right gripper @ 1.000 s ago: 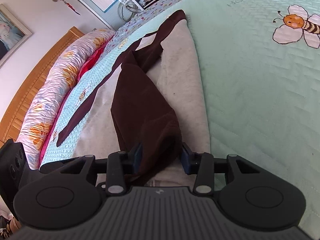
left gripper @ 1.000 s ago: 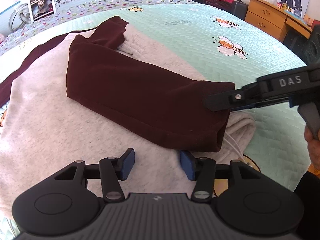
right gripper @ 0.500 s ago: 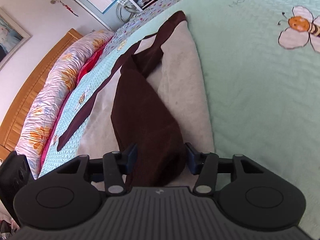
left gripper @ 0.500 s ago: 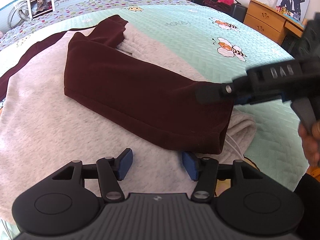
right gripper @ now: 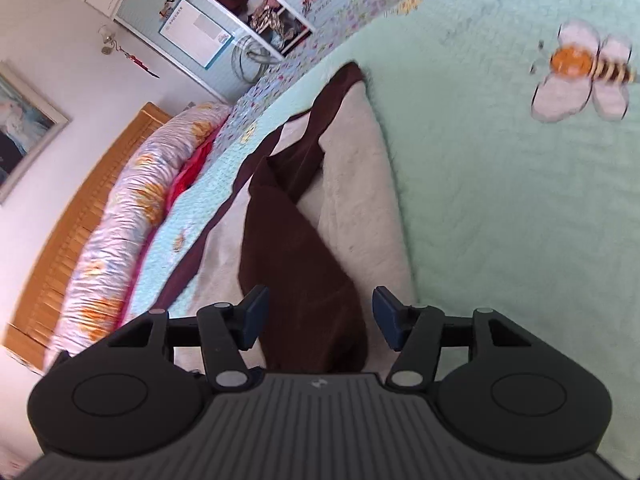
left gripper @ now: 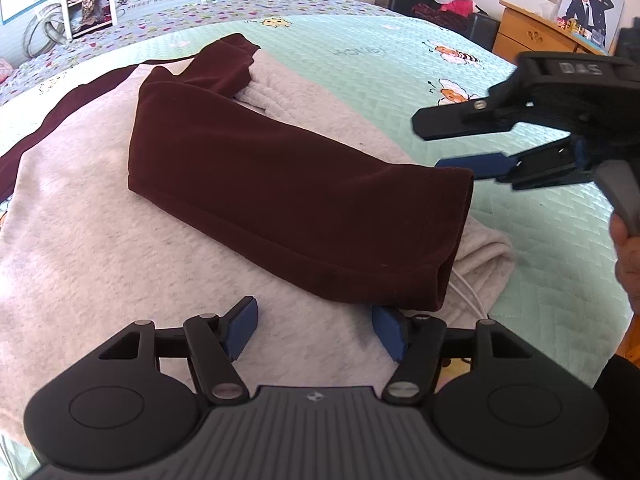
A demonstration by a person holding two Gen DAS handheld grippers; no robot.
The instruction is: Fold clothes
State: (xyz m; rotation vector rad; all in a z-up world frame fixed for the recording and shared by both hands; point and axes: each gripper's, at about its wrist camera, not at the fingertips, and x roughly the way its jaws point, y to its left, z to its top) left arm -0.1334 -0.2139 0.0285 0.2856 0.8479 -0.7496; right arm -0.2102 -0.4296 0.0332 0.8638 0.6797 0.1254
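**Both grippers opening beside the folded maroon sleeve**

A grey sweatshirt with maroon sleeves lies spread on the bed, on a mint green quilt printed with bees. One maroon sleeve is folded across the grey body. In the left wrist view it runs from about 11 o'clock down to about 4 o'clock, and its cuff end lies close to the folded grey edge of the garment. A thin white cord comes out from under the grey fabric just beside the cuff.

The left gripper is at the 6 o'clock side of its own view, low over the grey fabric. Its jaws are spread and opening. Nothing is pinched between the blue pads; the right pad is just beside the cuff, partly under its edge.

The right gripper enters the left wrist view from 3 o'clock, held by a hand. Its jaws are spread and opening, with the tips just beyond the sleeve end, not pressing it. In the right wrist view the same sleeve runs between the gripper's two pads, and a gap shows on each side of the cloth, so the sleeve lies free. This view is a little blurred. At about 9 o'clock there is a rolled flowered duvet along a wooden headboard.
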